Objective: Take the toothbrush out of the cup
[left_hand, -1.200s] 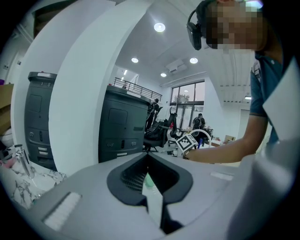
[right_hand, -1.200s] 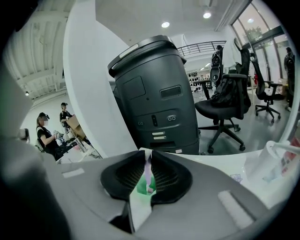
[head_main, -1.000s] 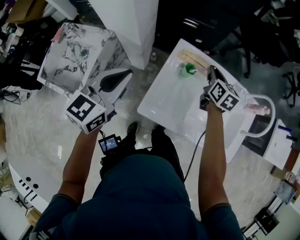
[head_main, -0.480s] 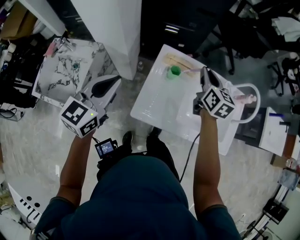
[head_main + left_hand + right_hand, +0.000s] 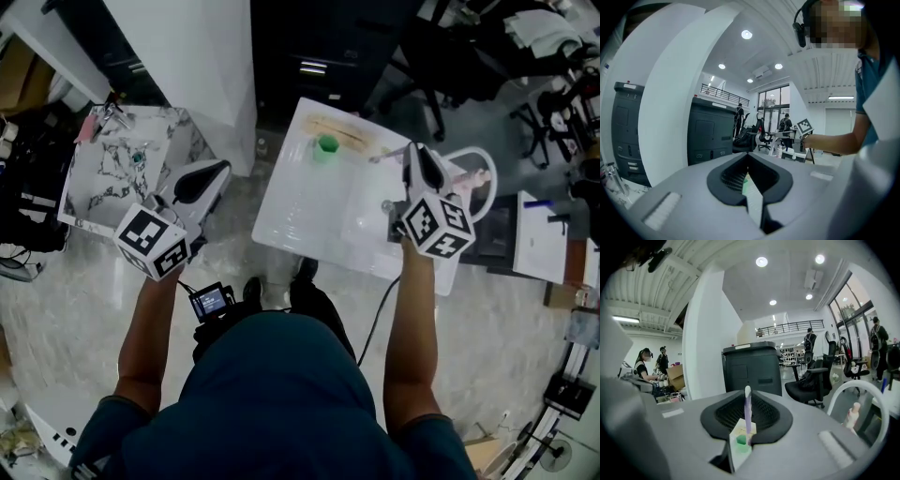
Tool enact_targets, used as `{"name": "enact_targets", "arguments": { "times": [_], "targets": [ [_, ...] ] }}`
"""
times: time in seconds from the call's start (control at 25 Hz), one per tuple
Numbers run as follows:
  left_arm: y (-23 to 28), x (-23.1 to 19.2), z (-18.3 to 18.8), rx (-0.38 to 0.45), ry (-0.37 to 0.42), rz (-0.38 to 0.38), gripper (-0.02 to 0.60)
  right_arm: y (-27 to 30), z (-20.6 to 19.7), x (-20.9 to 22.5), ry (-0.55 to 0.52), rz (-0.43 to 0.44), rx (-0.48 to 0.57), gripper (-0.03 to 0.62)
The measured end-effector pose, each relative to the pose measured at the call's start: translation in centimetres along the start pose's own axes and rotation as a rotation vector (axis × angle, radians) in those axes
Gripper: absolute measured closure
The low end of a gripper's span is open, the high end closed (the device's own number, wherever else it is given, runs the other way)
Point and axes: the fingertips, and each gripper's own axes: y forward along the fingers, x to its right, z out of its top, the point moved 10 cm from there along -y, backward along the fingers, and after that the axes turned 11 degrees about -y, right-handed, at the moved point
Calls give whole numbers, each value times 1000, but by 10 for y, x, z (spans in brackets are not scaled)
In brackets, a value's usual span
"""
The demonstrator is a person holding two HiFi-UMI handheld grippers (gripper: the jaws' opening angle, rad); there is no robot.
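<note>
**Toothbrush clear of the cup, held in the right tongs**

Head view and both gripper views. The right tongs (image 5: 417,161) are clamped on the toothbrush (image 5: 747,416), a slim lilac handle with a pale tip that stands upright between the dark pads. The green cup (image 5: 325,145) stands upright near the far edge of the white desk (image 5: 305,211), to the left of the right tongs and well apart from them. In the right gripper view the cup shows through the gap below the pads, in line with the brush's lower end. The head view shows this is only an overlap in depth, with no contact between brush and cup. The left tongs (image 5: 211,171) are closed together with nothing between them. They hang left of the desk, over the floor, and take no part in the grasp.

Judged from this arrangement, the removal itself is done: the brush is out and the cup stays in place. At most, what remains is laying the brush down and releasing it, though the task names no place for that.
</note>
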Motion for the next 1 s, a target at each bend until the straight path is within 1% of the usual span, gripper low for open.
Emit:
{"name": "enact_targets", "arguments": {
  "times": [0.12,0.32,0.6,0.88,1.0],
  "targets": [
    [1,0,0,3,6,-19,583,-19,1,3,-34,-39,10,537],
    [7,0,2,3,13,-50,583,-45,-7,6,-66,-84,-1,534],
    [15,4,5,1,26,-102,583,-85,-13,13,-45,-160,1,533],
    [17,15,15,16,37,-158,583,-128,10,17,-8,-227,61,534],
    [19,19,20,21,47,-178,583,-143,25,16,1,-237,90,536]
  ]
}}
